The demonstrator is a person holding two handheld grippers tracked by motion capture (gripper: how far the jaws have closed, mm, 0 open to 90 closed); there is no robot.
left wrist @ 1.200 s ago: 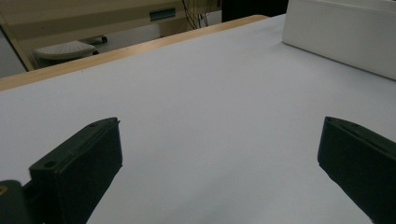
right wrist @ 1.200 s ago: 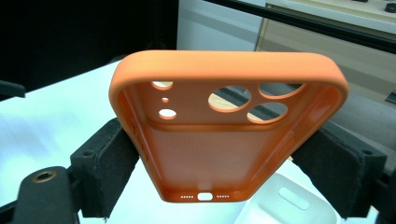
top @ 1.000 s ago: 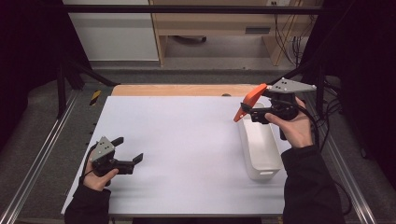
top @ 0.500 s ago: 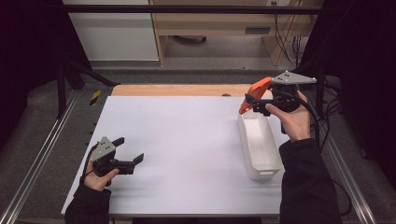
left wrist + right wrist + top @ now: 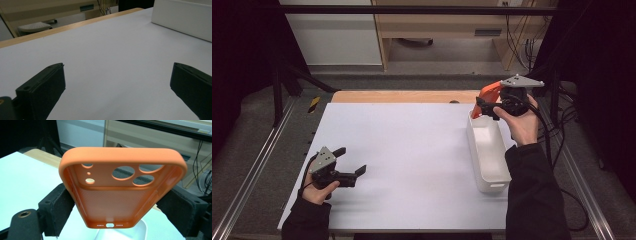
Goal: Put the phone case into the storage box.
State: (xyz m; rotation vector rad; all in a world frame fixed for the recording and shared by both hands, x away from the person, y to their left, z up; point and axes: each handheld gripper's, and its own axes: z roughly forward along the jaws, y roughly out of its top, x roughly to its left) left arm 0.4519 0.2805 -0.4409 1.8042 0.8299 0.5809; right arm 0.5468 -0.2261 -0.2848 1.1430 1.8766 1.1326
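Observation:
An orange phone case [image 5: 120,192] with round camera holes is clamped by its long sides between the pads of my right gripper [image 5: 117,207], hollow side toward the camera. In the high view that right gripper [image 5: 484,106] hangs in the air over the far end of a white oblong bin [image 5: 488,152], and the orange case [image 5: 486,95] sticks out to the left. My left gripper [image 5: 352,167] rests low on the white table near its front left, jaws spread wide with nothing between them. Its black fingers [image 5: 41,87] frame bare table.
The white bin [image 5: 182,15] stands along the table's right side. A wooden strip [image 5: 402,96] runs along the table's far edge. Metal rails [image 5: 257,170] border the table left and right, and cables [image 5: 557,125] trail off to the right. A wooden shelf unit [image 5: 452,25] stands beyond.
My right gripper has carried the orange case a little away from me and to the right, toward the bin's far end. The left gripper has stayed put.

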